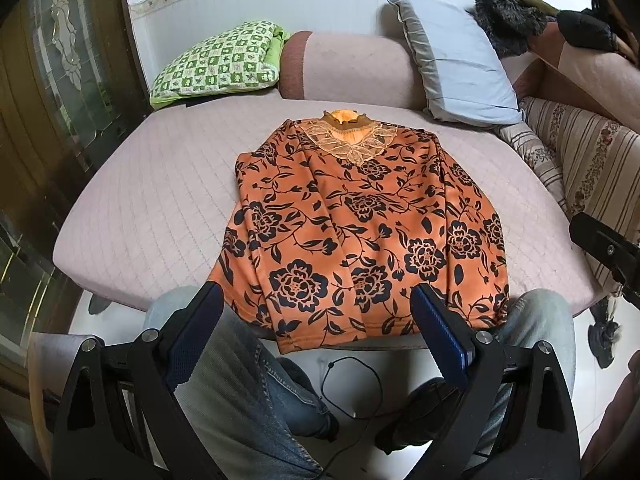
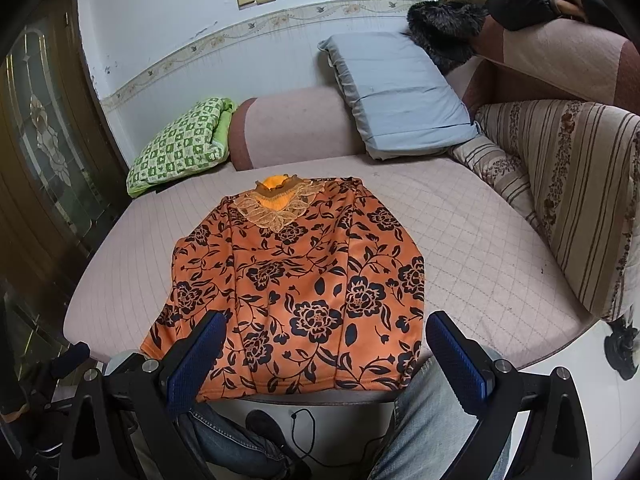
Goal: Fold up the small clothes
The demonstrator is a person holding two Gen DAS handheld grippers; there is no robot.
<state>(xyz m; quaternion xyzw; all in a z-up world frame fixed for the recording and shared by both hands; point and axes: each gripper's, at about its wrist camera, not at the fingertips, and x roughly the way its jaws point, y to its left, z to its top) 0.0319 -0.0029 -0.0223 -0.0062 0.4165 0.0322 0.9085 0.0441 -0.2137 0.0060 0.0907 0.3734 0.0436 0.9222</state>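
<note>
Floral top [image 1: 352, 220] lies flat beyond both grippers' wide-apart, empty jaws.

Blue jeans [image 1: 256, 400] are worn; black gripper frames, silver screws [image 1: 149, 336] and blue ribbed finger pads [image 2: 460, 364] are seen at the frame bottom.

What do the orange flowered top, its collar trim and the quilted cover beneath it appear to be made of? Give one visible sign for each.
Orange flowered top: probably a soft knit, matte; it drapes in loose folds.
Collar trim: looks like lace or embroidery; see-through leaf shapes.
Quilted cover: padded woven fabric, matte pink; stitched diamond lines.
</note>
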